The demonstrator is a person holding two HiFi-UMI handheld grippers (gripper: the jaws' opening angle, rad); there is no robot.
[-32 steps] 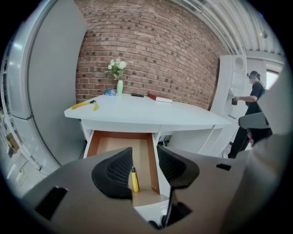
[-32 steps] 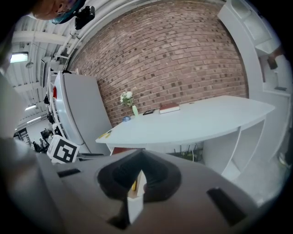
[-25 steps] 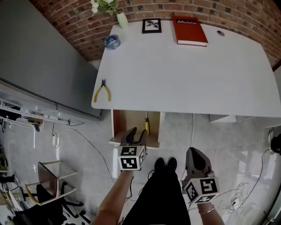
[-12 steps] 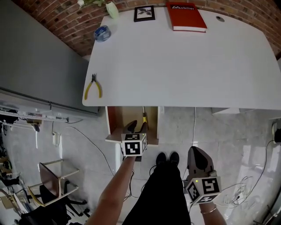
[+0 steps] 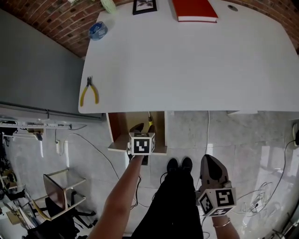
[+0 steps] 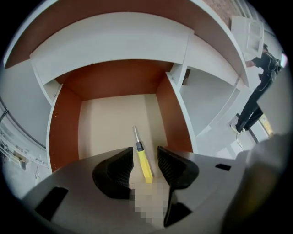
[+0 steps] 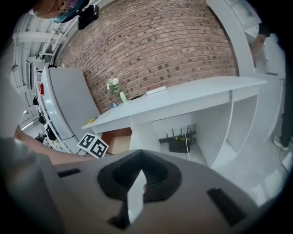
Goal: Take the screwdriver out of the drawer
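The drawer [image 5: 113,133] under the white desk [image 5: 187,65] stands pulled out, with brown walls and a beige floor [image 6: 105,128]. A screwdriver [image 6: 143,162] with a yellow handle and a short metal shaft lies in it, pointing to the drawer's back; in the head view the screwdriver [image 5: 150,123] lies near the drawer's right wall. My left gripper [image 6: 144,159] is open, one jaw on each side of the yellow handle with a small gap on both sides. In the head view the left gripper [image 5: 143,129] reaches over the drawer's front. My right gripper [image 5: 210,164] hangs low by the person's right leg, shut and empty.
On the desk lie yellow-handled pliers [image 5: 88,91] at the left edge, a tape roll [image 5: 97,30], a picture frame [image 5: 144,5] and a red book [image 5: 194,9] at the back. The person's shoes [image 5: 180,164] stand before the drawer. A small table [image 5: 58,186] stands lower left; cables trail on the floor.
My left gripper has moved forward over the drawer's front until its jaws flank the screwdriver's handle. The head view has shifted nearer the desk. The right gripper has stayed put.
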